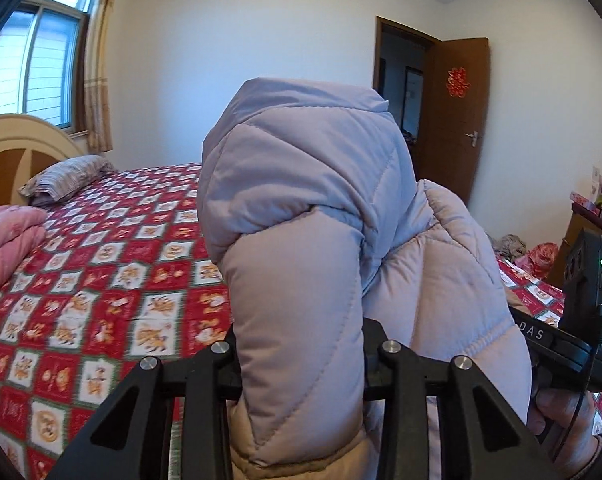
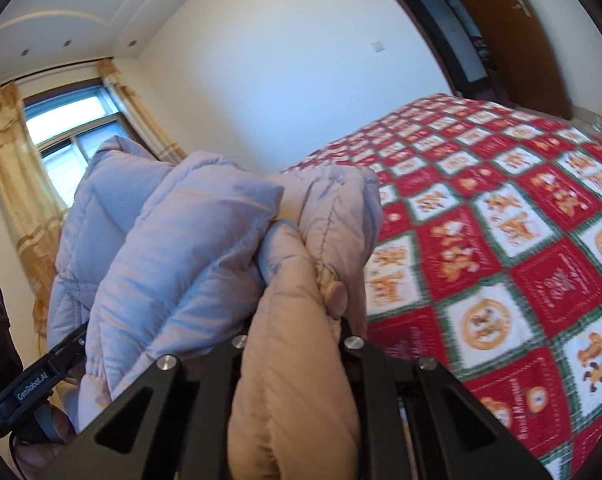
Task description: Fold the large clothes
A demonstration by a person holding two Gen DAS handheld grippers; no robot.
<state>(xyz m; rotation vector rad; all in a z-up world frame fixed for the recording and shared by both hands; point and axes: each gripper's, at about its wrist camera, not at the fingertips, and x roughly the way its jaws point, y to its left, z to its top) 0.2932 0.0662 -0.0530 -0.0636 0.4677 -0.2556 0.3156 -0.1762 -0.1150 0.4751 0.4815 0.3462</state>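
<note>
A padded lilac jacket with a beige lining is held up above the bed, bunched into thick folds. My left gripper is shut on a fat quilted fold of it, and the fabric hides the fingertips. My right gripper is shut on a beige-lined edge beside a snap button. In the left wrist view the right gripper shows at the right, held by a hand. In the right wrist view the left gripper is at the lower left, close by.
A bed with a red checked cover spreads below the jacket. A grey pillow, a folded pink quilt and the headboard lie at its left end. An open brown door and a cluttered cabinet stand at the right.
</note>
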